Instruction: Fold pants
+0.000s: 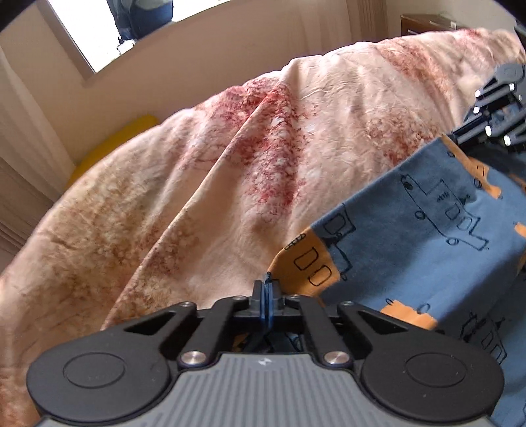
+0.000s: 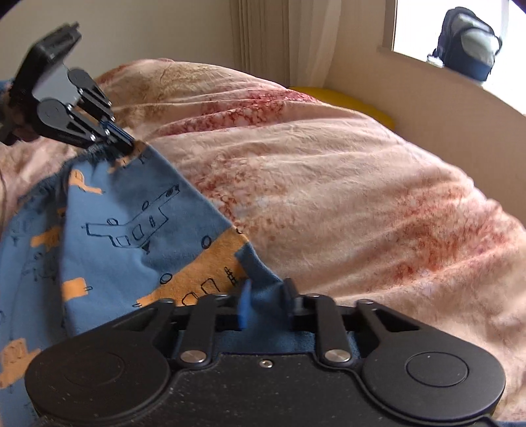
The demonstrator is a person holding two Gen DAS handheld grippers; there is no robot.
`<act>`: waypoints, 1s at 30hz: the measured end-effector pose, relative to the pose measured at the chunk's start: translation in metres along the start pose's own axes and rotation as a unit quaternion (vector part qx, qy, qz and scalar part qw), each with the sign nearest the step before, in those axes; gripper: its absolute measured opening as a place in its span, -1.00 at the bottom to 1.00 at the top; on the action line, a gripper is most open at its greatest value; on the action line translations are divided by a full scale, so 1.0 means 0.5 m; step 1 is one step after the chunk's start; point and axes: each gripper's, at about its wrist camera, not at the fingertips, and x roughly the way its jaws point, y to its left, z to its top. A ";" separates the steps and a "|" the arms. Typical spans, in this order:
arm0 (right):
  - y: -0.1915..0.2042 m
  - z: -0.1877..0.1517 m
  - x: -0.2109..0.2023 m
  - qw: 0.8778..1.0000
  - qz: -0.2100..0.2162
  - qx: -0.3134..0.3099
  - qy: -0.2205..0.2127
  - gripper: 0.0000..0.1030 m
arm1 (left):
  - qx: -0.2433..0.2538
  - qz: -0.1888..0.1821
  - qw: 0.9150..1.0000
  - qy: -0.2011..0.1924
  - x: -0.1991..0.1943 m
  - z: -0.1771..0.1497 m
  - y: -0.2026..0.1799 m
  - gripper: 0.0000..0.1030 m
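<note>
Blue pants [image 1: 427,230] printed with orange patches and line-drawn vehicles lie on a peach and red bedspread [image 1: 230,164]. My left gripper [image 1: 267,295] is shut, its blue pads pinching a corner of the pants' edge. In the right wrist view the left gripper [image 2: 130,143] grips the far edge of the pants [image 2: 131,230]. My right gripper [image 2: 267,300] is shut on a bunched fold of blue cloth at the near corner, which fills the gap between its fingers. In the left wrist view the right gripper [image 1: 460,133] sits at the pants' far end.
The bedspread [image 2: 328,197] is wrinkled and bulges around the pants. A yellow cushion [image 2: 345,98] lies by the beige wall. A dark backpack [image 2: 470,46] stands on the window ledge. Dark wooden furniture [image 1: 424,23] is beyond the bed.
</note>
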 end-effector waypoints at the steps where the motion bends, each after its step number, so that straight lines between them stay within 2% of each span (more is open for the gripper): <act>1: 0.005 0.000 -0.002 1.000 -0.010 -0.001 0.000 -0.92 | 0.003 0.011 1.000 -0.003 -0.010 -0.001 -0.008 -0.99; 5: 0.027 0.001 -0.027 0.999 -0.044 -0.019 -0.009 -0.99 | -0.012 0.044 0.999 -0.030 -0.063 -0.003 -0.014 -0.99; 6: 0.043 0.009 -0.048 0.997 -0.070 -0.031 -0.022 -0.99 | -0.018 0.052 0.998 -0.039 -0.076 -0.003 -0.015 -0.99; 7: 0.043 0.009 -0.048 0.997 -0.070 -0.031 -0.022 -0.99 | -0.021 0.061 0.997 -0.050 -0.091 -0.002 -0.013 -0.99; 10: 0.059 0.036 -0.080 0.991 -0.115 -0.055 -0.050 -0.99 | -0.033 0.094 0.991 -0.092 -0.131 0.013 0.005 -0.99; 13: 0.058 0.087 -0.095 0.981 -0.157 -0.072 -0.085 -0.99 | -0.075 0.122 0.983 -0.114 -0.146 0.035 0.036 -0.98; 17: 0.039 0.168 -0.066 0.974 -0.183 -0.075 -0.109 -0.99 | -0.107 0.142 0.979 -0.103 -0.109 0.050 0.075 -0.98; 20: 0.019 0.200 -0.001 0.973 -0.196 -0.078 -0.090 -0.99 | -0.128 0.140 0.979 -0.081 -0.049 0.054 0.099 -0.98; 25: -0.013 0.194 0.128 0.978 -0.198 -0.063 -0.025 -0.99 | -0.135 0.131 0.982 -0.033 0.045 0.035 0.099 -0.98; 28: -0.012 0.187 0.152 0.978 -0.199 -0.060 -0.024 -0.98 | -0.124 0.128 0.984 -0.030 0.063 0.030 0.093 -0.97; 30: -0.026 0.188 0.122 0.982 -0.179 -0.050 -0.035 -0.95 | -0.120 0.115 0.985 -0.033 0.064 0.030 0.095 -0.91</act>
